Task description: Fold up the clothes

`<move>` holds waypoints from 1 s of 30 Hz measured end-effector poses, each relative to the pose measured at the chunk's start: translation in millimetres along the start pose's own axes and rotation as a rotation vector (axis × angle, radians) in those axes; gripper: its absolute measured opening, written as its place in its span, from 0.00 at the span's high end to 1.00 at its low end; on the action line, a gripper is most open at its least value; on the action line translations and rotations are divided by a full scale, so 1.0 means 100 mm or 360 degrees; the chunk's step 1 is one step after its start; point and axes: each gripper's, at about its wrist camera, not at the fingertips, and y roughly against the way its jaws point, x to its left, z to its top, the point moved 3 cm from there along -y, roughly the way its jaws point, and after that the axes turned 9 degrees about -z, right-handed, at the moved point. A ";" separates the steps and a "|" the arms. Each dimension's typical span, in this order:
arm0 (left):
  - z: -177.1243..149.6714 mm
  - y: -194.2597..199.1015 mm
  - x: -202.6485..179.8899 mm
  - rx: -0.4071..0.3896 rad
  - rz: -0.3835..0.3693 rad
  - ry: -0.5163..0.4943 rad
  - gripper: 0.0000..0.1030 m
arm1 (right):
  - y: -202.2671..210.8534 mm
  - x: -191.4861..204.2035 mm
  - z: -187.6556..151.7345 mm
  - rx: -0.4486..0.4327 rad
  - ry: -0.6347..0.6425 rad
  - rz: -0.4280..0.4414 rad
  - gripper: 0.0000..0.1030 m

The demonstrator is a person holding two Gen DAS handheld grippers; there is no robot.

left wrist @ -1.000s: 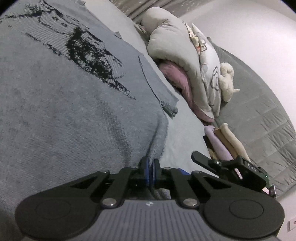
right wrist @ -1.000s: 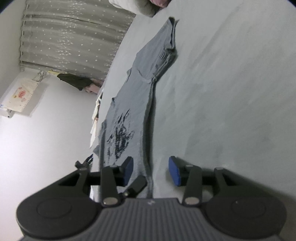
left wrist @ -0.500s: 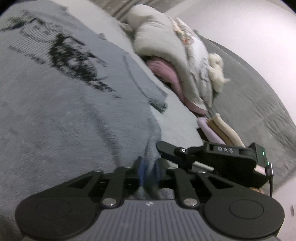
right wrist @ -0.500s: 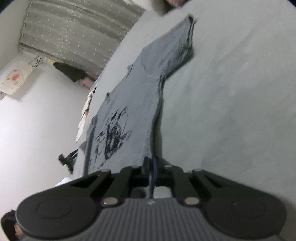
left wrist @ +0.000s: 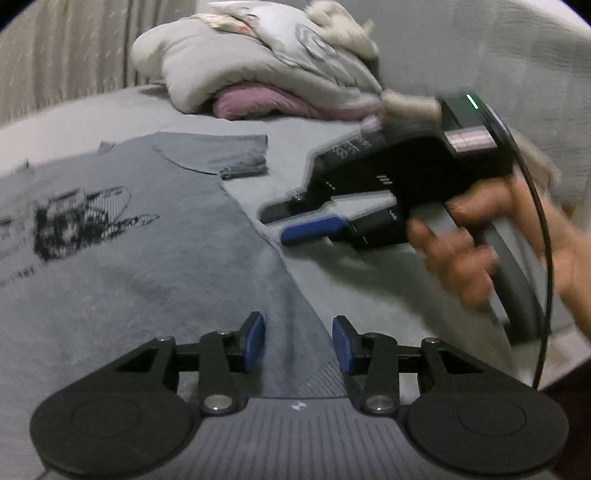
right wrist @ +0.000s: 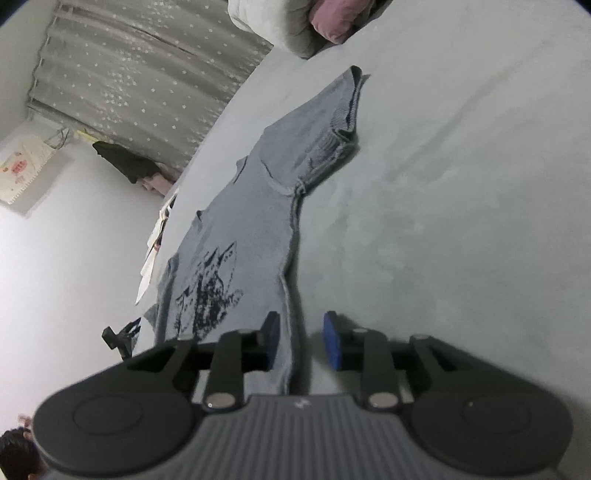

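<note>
Grey T-shirt, long axis running away from both grippers: side edge lies between parted jaws of left gripper and right gripper, neither gripping.

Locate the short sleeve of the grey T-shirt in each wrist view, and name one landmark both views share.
Left wrist: the sleeve lies upper centre, spread on the bed above the black print.
Right wrist: the sleeve lies upper centre, beyond the open right gripper.
Shared landmark: the pink pillow under the pale duvet.
</note>
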 end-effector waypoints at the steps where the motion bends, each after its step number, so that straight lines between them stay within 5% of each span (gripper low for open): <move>1: 0.00 0.00 -0.04 0.0020 0.0031 -0.0022 0.62 | -0.02 0.01 0.02 0.0001 -0.0001 0.0003 0.71; 11: -0.13 0.12 -0.42 0.0116 0.0228 -0.0124 0.62 | -0.29 0.13 0.22 -0.0041 0.0028 0.0022 0.71; 15: -0.16 0.10 -0.50 0.0139 0.0188 -0.0128 0.72 | -0.41 0.16 0.32 -0.0053 0.0041 0.0052 0.71; 22: -0.21 0.05 -0.51 0.0133 0.0226 -0.0126 0.73 | -0.61 0.10 0.52 -0.0113 -0.0029 0.0145 0.73; 25: -0.22 0.05 -0.50 0.0125 0.0230 -0.0092 0.98 | -0.66 0.09 0.57 -0.0145 -0.0006 0.0168 0.74; 30: -0.22 0.09 -0.47 0.0113 0.0202 0.0019 0.99 | -0.69 -0.01 0.66 -0.0199 -0.0047 0.0182 0.86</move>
